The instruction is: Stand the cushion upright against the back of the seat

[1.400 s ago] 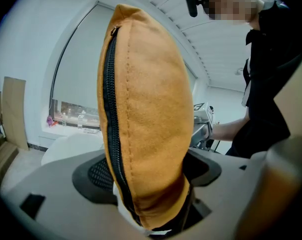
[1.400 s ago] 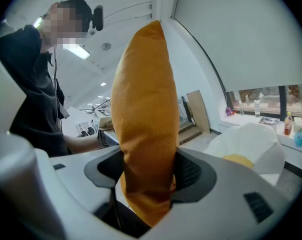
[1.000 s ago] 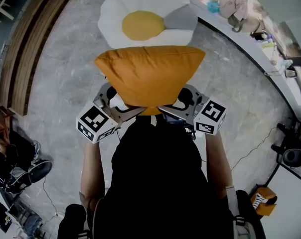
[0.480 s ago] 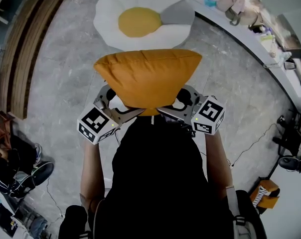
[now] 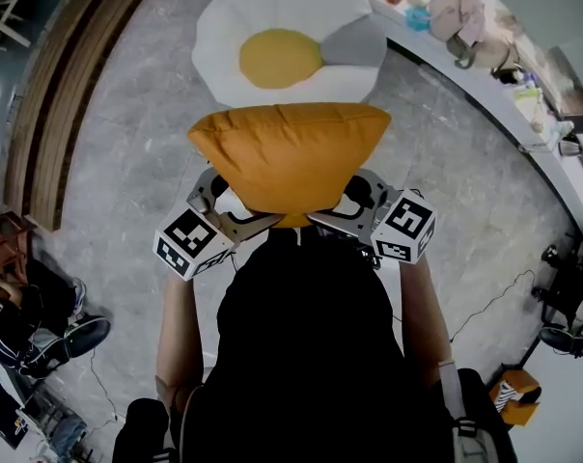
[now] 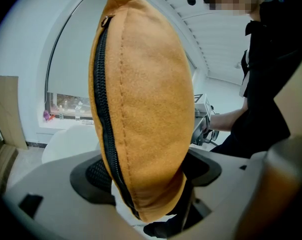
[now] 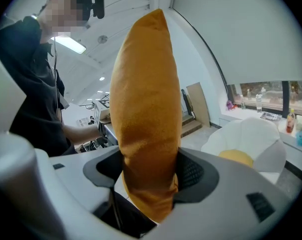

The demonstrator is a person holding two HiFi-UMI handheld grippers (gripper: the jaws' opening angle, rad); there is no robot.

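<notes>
Your left gripper (image 6: pixel 143 181) is clamping one near corner of the orange cushion (image 5: pixel 290 152), right beside its black zip (image 6: pixel 102 109), and your right gripper (image 7: pixel 150 176) is clamping the other near corner. You are holding the cushion in the air in front of your chest. Beyond it, a white egg-shaped seat (image 5: pixel 272 8) with a yellow centre is sitting on the grey floor (image 5: pixel 127 172). A cluttered counter (image 5: pixel 465 70) is curving along the right.
</notes>
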